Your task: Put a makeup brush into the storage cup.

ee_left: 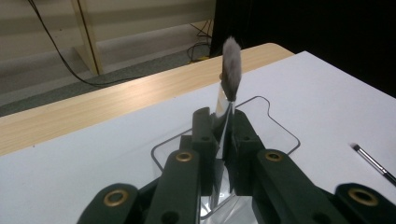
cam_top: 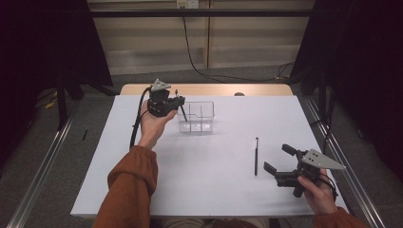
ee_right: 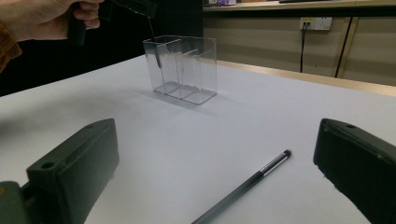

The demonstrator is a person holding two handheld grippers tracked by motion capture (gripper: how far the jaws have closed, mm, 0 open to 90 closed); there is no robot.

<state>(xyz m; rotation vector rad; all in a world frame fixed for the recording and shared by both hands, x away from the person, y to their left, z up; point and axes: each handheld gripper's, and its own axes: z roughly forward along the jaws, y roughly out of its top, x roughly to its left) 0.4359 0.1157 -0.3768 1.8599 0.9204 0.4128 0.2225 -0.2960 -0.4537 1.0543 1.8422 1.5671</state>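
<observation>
Left gripper (cam_top: 177, 105): held up over the far left part of the table, jaws drawn together and clamped on the shaft of a makeup brush (ee_left: 230, 70). In the left gripper view the grey bristle tuft stands up beyond the jaw tips; in the high view the dark handle end slants down from the gripper into the left end of the organizer.

Clear organizer (cam_top: 196, 116): transparent box with inner dividers, standing upright on the far middle of the table, just right of the left gripper. The right gripper view shows the brush handle inside its leftmost compartment; whether the tip touches the bottom cannot be told.

Right gripper (cam_top: 280, 161): near right corner, held low over the table, jaws wide apart with nothing between them.

Second brush (cam_top: 256, 156): slim, dark, lying flat on the table with its length running near to far, just left of the right gripper's jaws and apart from them.

Table (cam_top: 214, 190): white top, with a bare wooden strip along the far edge. The organizer stands well inside the far edge; the right gripper is close to the right edge. Open surface lies between the organizer and the second brush, and across the near left and centre, where the person's left forearm (cam_top: 130, 185) crosses.
</observation>
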